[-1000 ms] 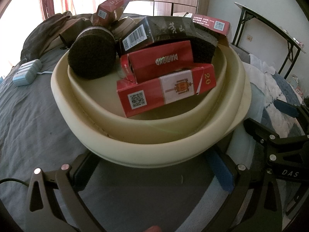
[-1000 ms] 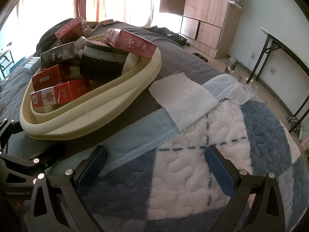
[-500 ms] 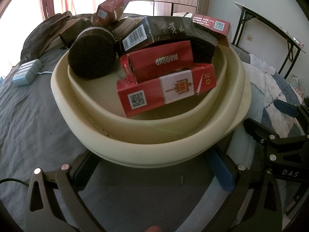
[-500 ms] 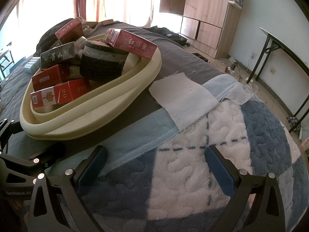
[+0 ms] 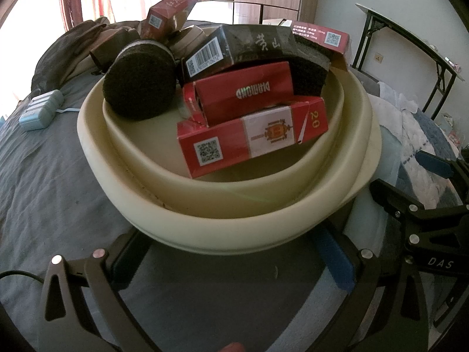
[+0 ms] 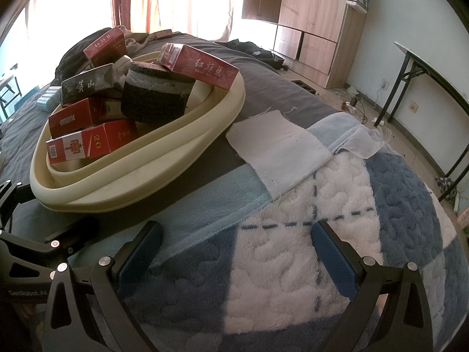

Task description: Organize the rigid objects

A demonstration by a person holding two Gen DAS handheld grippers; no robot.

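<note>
With our left gripper (image 5: 231,261) and right gripper (image 6: 237,252) both spread wide and empty, the red cardboard cigarette boxes (image 5: 252,140) sat piled in the cream oval basin (image 5: 234,220), so we judged the sorting nearly finished, leaving only a check.

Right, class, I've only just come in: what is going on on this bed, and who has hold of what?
Nobody holds anything at this moment. The left gripper and right gripper are both open and empty, low over the bedding. A cream tray on the bed is already piled with rigid items: several red boxes such as the one marked 20, a black box and round dark sponges. A white cloth lies flat beside the tray on the blue blanket.
</note>
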